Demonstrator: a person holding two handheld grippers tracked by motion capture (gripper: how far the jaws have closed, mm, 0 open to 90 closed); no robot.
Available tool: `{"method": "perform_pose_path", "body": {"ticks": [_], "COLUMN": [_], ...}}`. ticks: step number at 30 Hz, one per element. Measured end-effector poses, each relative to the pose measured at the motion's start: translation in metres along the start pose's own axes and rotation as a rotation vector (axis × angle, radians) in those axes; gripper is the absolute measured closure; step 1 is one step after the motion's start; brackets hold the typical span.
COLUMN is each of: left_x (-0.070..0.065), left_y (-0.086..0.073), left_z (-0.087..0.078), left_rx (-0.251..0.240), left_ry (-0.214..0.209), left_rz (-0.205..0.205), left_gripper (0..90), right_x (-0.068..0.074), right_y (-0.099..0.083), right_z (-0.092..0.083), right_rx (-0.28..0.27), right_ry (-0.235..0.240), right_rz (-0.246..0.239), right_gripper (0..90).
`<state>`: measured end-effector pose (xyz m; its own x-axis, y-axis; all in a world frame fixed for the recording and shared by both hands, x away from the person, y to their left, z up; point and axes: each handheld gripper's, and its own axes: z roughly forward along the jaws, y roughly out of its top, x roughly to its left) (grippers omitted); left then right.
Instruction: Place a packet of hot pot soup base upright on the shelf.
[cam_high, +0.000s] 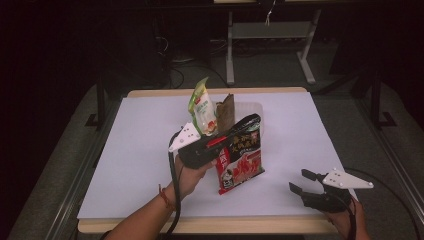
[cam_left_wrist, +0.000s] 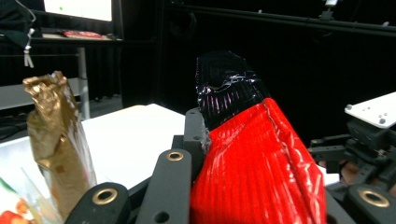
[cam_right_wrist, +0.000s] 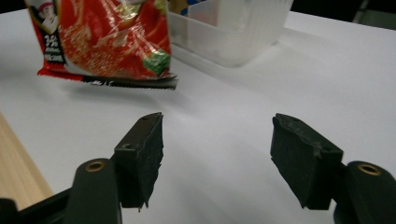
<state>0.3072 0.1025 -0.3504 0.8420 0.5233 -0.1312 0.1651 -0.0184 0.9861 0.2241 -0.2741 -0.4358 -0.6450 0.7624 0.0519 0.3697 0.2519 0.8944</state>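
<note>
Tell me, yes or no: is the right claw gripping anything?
No, the right claw stands open over the bare white table, with the red packet well beyond it.

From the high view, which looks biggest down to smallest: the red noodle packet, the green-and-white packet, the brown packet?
1. Red noodle packet, held up nearer the camera, which may flatter it.
2. Green-and-white packet.
3. Brown packet, partly hidden, so its rank is unsure.

The high view looks forward and down over the white table (cam_high: 150, 165) from the person's side. The left gripper view sits close behind a red packet (cam_left_wrist: 254, 163), facing level across the table; the right gripper view looks low over the tabletop toward that packet (cam_right_wrist: 112, 39) and a clear tub (cam_right_wrist: 233, 32).
</note>
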Motion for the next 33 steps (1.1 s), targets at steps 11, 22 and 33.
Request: {"method": "perform_pose_path", "body": {"ticks": [11, 22, 33], "left_x": [0.0, 0.008, 0.024], "left_y": [0.024, 0.044, 0.051], "left_z": [0.012, 0.031, 0.062], "left_rx": [-0.058, -0.09, -0.095], "left_ry": [0.093, 0.177, 0.293], "left_rz": [0.018, 0.043, 0.042], "left_gripper": [77.8, 77.9, 77.9], "right_x": [0.014, 0.013, 0.012], "right_y": [0.0, -0.001, -0.002], "right_z": [0.007, 0.006, 0.007], "right_rx": [0.064, 0.069, 0.071], "right_ry": [0.006, 0.0, -0.008], "right_rz": [-0.104, -0.104, -0.099], "right_gripper": [32.2, 32.4, 32.9]}}
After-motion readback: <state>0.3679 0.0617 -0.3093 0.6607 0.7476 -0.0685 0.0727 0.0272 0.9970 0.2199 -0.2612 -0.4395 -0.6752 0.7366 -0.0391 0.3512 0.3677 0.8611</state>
